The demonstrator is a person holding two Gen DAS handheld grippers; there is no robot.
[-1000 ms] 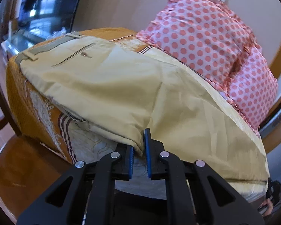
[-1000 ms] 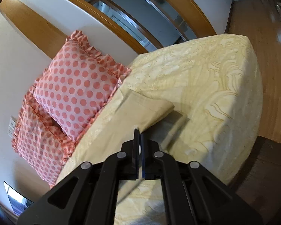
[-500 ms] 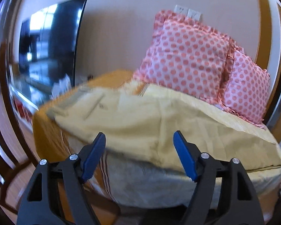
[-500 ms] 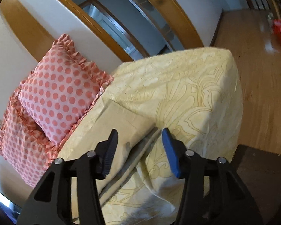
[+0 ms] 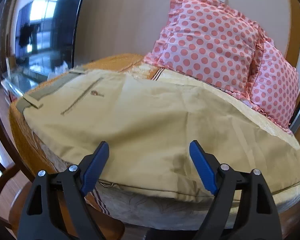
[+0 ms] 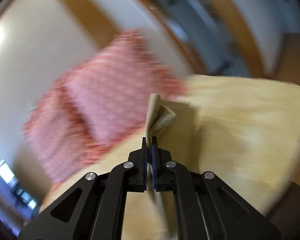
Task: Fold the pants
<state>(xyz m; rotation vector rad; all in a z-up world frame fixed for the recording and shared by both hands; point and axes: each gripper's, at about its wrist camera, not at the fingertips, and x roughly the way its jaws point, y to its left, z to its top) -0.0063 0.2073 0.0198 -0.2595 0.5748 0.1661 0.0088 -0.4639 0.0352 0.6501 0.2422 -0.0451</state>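
Tan pants (image 5: 150, 120) lie flat across the bed, waistband and back pocket at the far left, legs running right. My left gripper (image 5: 149, 160) is open, its blue pads over the pants' near edge, holding nothing. In the blurred right wrist view my right gripper (image 6: 149, 144) is shut on a bunched end of the pants (image 6: 159, 116), which stands up from the jaws, lifted above the bed.
Two pink polka-dot pillows (image 5: 206, 46) lean on the wall behind the pants; they show blurred in the right wrist view (image 6: 102, 100). The yellow-and-orange bedspread (image 5: 114, 62) covers the bed. A dark TV (image 5: 42, 26) stands far left. A wooden chair (image 5: 8, 190) is near left.
My left gripper let go of the pants' edge, opened and stays open close to it. My right gripper opened, then shut on the pants' end and is lifting it, moving fast.
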